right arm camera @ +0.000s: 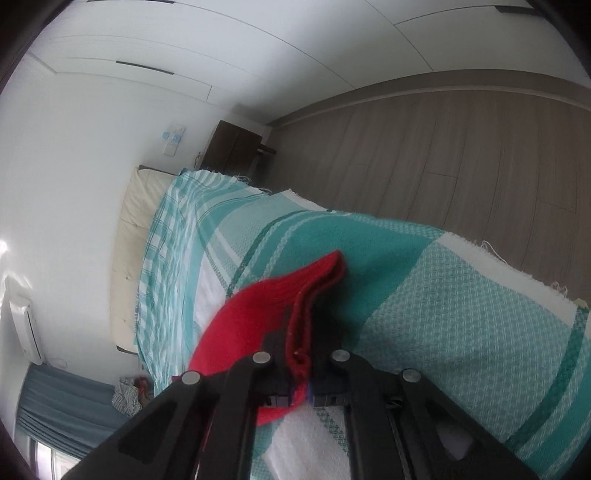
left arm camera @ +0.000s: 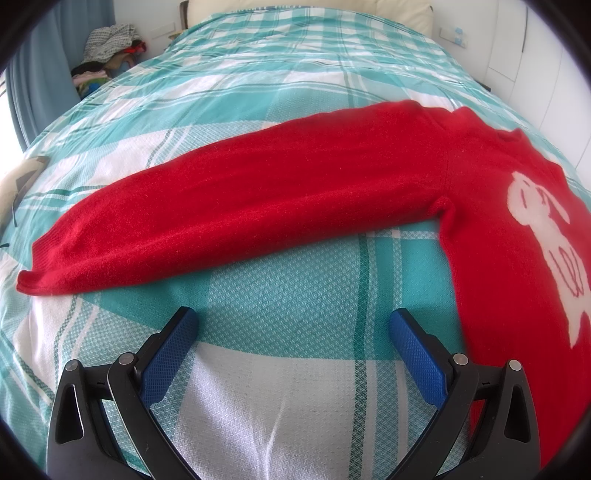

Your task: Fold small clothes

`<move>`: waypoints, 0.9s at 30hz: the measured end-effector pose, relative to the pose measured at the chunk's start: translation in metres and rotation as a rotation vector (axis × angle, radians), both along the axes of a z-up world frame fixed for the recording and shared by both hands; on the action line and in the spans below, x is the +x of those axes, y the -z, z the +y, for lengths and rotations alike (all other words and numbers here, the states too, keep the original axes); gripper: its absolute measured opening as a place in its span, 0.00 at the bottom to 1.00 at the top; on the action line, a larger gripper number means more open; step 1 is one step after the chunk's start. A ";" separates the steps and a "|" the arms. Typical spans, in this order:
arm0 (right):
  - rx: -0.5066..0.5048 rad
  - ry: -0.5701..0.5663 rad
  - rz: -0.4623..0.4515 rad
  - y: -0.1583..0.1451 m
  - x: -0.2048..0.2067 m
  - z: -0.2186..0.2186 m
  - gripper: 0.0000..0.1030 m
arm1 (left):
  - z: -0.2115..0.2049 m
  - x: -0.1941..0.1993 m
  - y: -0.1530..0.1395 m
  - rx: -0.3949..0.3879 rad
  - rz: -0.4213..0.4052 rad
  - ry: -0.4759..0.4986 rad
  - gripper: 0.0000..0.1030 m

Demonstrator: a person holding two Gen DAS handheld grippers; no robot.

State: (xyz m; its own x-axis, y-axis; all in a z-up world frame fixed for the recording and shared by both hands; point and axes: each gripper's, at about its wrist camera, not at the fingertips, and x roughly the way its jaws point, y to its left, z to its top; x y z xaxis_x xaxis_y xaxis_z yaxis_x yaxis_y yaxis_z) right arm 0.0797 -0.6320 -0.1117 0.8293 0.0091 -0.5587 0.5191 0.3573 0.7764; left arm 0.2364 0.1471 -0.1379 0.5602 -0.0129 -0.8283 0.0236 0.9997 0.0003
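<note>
A red sweater (left arm camera: 480, 192) with a white figure on its front lies on the bed. Its left sleeve (left arm camera: 221, 206) stretches flat out to the left, cuff at the far left. My left gripper (left arm camera: 293, 321) is open and empty, hovering just in front of the sleeve over the bedspread, its blue pads (left arm camera: 170, 354) wide apart. My right gripper (right arm camera: 299, 332) is shut on a red fold of the sweater (right arm camera: 258, 317) and holds it lifted above the bed; that view is rolled sideways.
The bed carries a teal and white checked bedspread (left arm camera: 280, 306) with a cream headboard (left arm camera: 402, 14) at the far end. A pile of clothes (left arm camera: 110, 48) lies at the back left. Wooden floor (right arm camera: 443, 155) runs along the bed's right side.
</note>
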 end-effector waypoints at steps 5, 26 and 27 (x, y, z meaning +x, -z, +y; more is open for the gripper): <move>-0.266 -0.102 -0.071 -0.092 0.032 0.047 0.04 | 0.000 0.000 0.000 0.000 0.000 0.000 1.00; -0.317 -1.055 -0.094 -0.071 0.231 0.444 0.37 | 0.000 0.000 0.000 0.000 0.000 0.000 1.00; -0.254 -1.053 -0.113 -0.063 0.229 0.440 0.51 | 0.000 0.000 0.000 0.000 0.000 0.000 1.00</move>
State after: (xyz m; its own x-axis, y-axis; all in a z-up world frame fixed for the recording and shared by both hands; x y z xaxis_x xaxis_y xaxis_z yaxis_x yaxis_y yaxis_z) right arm 0.3083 -0.1919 -0.0492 0.5196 0.6403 -0.5658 -0.2110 0.7378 0.6412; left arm 0.2365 0.1468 -0.1379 0.5604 -0.0131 -0.8281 0.0237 0.9997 0.0002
